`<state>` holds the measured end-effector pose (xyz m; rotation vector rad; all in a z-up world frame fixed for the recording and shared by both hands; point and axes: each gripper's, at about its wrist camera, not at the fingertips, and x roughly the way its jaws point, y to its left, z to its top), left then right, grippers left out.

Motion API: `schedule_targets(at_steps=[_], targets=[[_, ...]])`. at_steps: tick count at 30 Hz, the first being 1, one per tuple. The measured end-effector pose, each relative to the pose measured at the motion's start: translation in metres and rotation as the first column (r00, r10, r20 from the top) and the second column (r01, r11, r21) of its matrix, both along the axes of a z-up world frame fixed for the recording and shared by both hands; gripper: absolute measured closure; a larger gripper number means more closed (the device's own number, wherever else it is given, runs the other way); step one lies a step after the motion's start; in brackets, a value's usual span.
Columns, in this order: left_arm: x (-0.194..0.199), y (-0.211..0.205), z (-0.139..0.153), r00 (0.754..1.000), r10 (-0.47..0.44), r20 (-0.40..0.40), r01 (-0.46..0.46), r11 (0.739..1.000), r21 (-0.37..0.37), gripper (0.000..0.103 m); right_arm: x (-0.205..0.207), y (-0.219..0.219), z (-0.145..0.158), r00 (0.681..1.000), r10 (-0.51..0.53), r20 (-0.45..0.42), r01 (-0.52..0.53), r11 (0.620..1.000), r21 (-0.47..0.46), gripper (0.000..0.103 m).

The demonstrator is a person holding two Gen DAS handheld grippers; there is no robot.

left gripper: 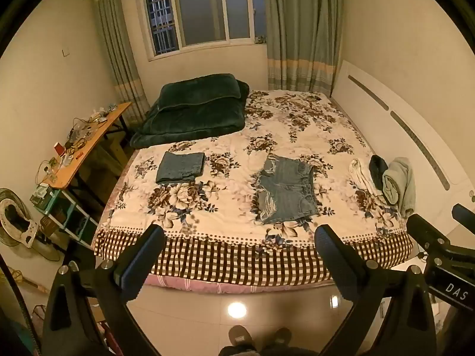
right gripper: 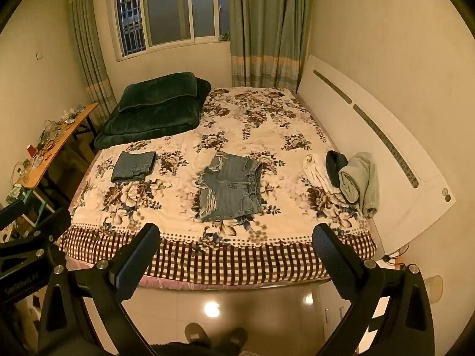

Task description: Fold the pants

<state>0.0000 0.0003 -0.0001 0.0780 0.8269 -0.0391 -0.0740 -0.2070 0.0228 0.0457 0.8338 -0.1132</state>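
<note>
Frayed denim shorts lie spread flat on the floral bed cover, near its front edge; they also show in the right wrist view. A folded denim garment lies to their left. My left gripper is open and empty, held back from the bed above the floor. My right gripper is open and empty, also short of the bed's front edge. The right gripper's body shows at the right edge of the left wrist view.
A pile of rolled clothes lies at the bed's right side by the white headboard. A dark green folded blanket sits at the far left corner. A cluttered wooden table stands left of the bed. Slippered feet stand on the tiled floor.
</note>
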Motion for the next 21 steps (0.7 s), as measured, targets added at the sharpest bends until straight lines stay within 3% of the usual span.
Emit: schedule_targets(at_steps=[21], targets=[[-0.0006, -0.0011, 0.0002, 1.0, 0.0, -0.002, 0.0, 1.0, 0.002, 0.0, -0.0006, -0.0088, 0.0091, 1.0, -0.008, 0.016, 0.008, 1.0, 0.011, 0.0]])
